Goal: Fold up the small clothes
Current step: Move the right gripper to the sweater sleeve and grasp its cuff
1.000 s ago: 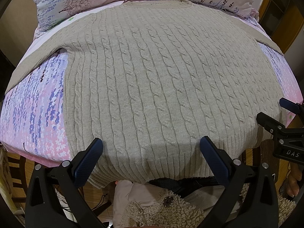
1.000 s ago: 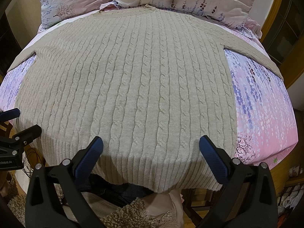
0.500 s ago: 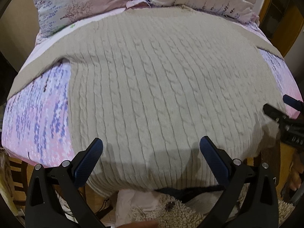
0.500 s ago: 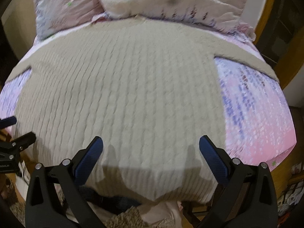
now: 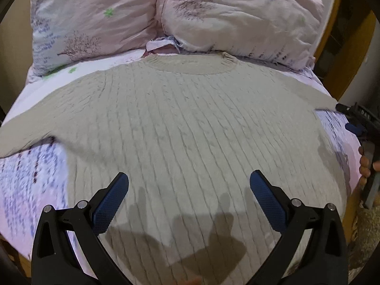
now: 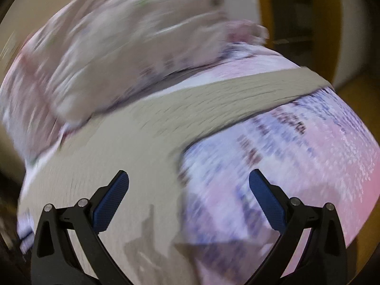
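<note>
A beige cable-knit sweater (image 5: 190, 128) lies spread flat on the bed (image 5: 28, 185), its ribbed neckline (image 5: 190, 65) towards the head edge just below two pink floral pillows (image 5: 237, 16), its body covering most of the middle of the flowered bedspread. One sleeve (image 5: 26, 130) runs out to the bed's left edge, the other (image 6: 249, 90) stretches across to the right edge, as the right wrist view shows through heavy blur. The left gripper (image 5: 188, 190) hangs above the lower middle of the sweater with its blue-padded fingers (image 5: 110, 203) spread wide apart and nothing between them; its shadow falls on the knit just below. The right gripper (image 6: 188, 190) is likewise spread wide and holds nothing, hanging over the right side seam of the sweater where the knit meets the bare pink and purple bedspread (image 6: 320, 154), beneath the outstretched sleeve. In the left wrist view the right gripper appears at the bed's right edge as a black frame with a blue fingertip (image 5: 355, 128), with the person's hand (image 5: 367, 163) gripping its handle just below. Behind the bed's head edge stands a wooden frame (image 5: 342, 47).
</note>
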{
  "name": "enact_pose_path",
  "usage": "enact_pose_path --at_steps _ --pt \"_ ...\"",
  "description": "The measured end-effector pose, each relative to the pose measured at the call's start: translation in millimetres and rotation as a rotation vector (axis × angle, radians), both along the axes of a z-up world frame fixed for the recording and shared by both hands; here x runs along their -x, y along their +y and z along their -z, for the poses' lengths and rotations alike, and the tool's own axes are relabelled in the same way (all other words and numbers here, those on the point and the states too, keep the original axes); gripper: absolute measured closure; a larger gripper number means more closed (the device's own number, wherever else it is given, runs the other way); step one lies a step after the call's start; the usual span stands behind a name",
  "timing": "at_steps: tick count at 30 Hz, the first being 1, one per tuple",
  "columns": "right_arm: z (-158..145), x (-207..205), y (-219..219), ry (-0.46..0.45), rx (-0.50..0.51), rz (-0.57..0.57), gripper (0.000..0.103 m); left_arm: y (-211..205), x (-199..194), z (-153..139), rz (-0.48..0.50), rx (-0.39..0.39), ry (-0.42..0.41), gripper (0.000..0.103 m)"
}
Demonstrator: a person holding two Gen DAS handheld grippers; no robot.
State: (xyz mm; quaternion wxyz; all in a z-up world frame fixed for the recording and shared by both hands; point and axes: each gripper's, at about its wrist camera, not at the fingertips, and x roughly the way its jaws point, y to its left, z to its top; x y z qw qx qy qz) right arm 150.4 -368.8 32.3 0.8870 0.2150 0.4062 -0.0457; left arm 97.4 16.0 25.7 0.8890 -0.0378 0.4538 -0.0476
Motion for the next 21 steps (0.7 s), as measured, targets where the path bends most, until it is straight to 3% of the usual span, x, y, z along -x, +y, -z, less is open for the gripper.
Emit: enact_pose_path --at_steps 7,11,16,21 --pt "28.3 -51.2 -89.0 0.086 -0.176 0.263 0.031 -0.3 -33.9 4.4 0.02 -0.021 0.044 0.001" --pt "44.7 -64.6 -111.9 0.113 -0.249 0.336 0.041 5.2 -53.1 5.6 0.014 0.002 0.063 0.001" --pt "46.5 -71.9 -121.3 0.073 -0.246 0.364 0.049 19.7 -73.7 7.2 -0.048 0.047 0.064 0.001" --pt "48.7 -77.0 -125.8 0.056 -0.229 0.383 0.067 30.6 -91.2 14.4 -0.059 0.126 0.087 0.001"
